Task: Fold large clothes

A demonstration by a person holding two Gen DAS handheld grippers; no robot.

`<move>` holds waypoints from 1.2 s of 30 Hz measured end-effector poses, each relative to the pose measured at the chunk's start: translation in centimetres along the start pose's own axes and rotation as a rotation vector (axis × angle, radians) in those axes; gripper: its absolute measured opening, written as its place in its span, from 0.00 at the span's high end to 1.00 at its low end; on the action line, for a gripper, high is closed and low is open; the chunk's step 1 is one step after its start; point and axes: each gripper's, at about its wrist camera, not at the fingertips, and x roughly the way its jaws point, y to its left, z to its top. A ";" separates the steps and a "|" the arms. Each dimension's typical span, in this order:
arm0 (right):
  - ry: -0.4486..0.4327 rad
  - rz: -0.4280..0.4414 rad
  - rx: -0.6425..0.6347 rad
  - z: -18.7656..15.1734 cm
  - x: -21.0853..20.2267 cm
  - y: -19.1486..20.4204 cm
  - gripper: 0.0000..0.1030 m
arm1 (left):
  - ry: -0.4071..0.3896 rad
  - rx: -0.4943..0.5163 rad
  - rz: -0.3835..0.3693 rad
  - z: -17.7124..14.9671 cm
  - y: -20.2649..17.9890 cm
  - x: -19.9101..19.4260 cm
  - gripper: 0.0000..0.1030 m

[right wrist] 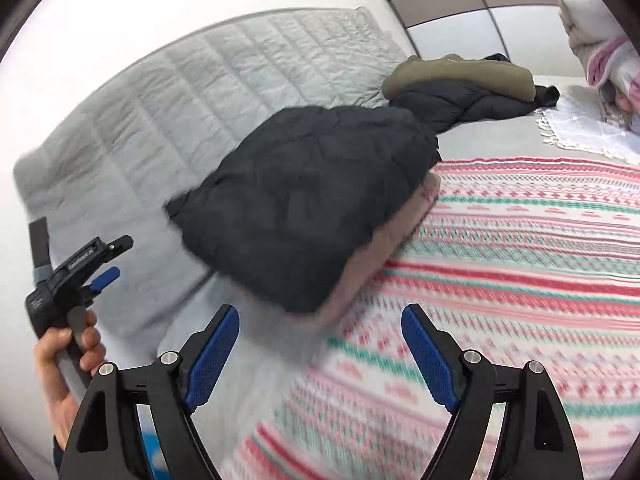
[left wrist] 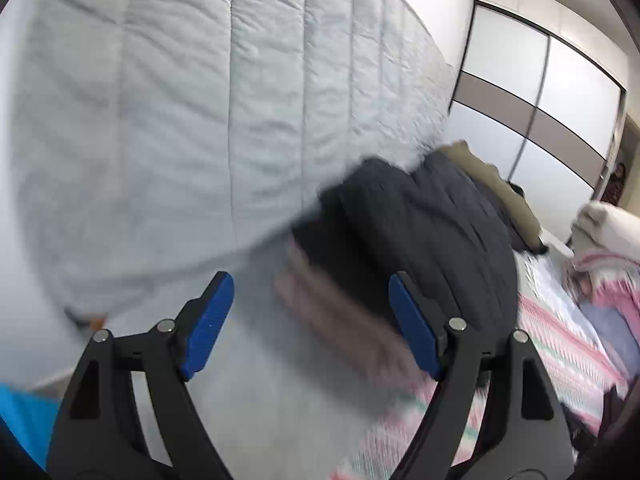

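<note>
Blue-padded right gripper (right wrist: 320, 352) agape before dark jacket (right wrist: 304, 200)

Left gripper (left wrist: 310, 324) and right gripper (right wrist: 320, 356), fingers apart, empty.

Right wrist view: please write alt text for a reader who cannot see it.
A folded dark puffer jacket lies on a bed, partly on a pink-and-green patterned blanket. The right gripper hangs before it, jaws open and empty. At left, a hand holds the left gripper.
</note>
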 end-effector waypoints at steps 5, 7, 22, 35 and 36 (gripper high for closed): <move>0.007 0.026 -0.094 -3.2 -5.8 1.9 0.18 | 0.022 0.113 0.016 -5.7 -3.8 -6.6 0.13; -0.016 0.042 -0.127 -4.3 -8.3 2.6 0.17 | 0.006 0.163 0.042 -6.9 -5.4 -8.3 0.07; -0.106 0.003 -0.274 -9.8 -14.5 2.8 0.01 | -0.088 0.218 0.192 -13.1 -8.0 -15.5 0.01; -0.137 -0.013 -0.363 -11.9 -15.6 4.5 0.01 | -0.093 0.241 0.213 -16.1 -8.1 -17.2 0.01; -0.137 -0.018 -0.369 -12.0 -15.6 4.6 0.01 | -0.093 0.226 0.205 -16.0 -7.9 -17.3 0.01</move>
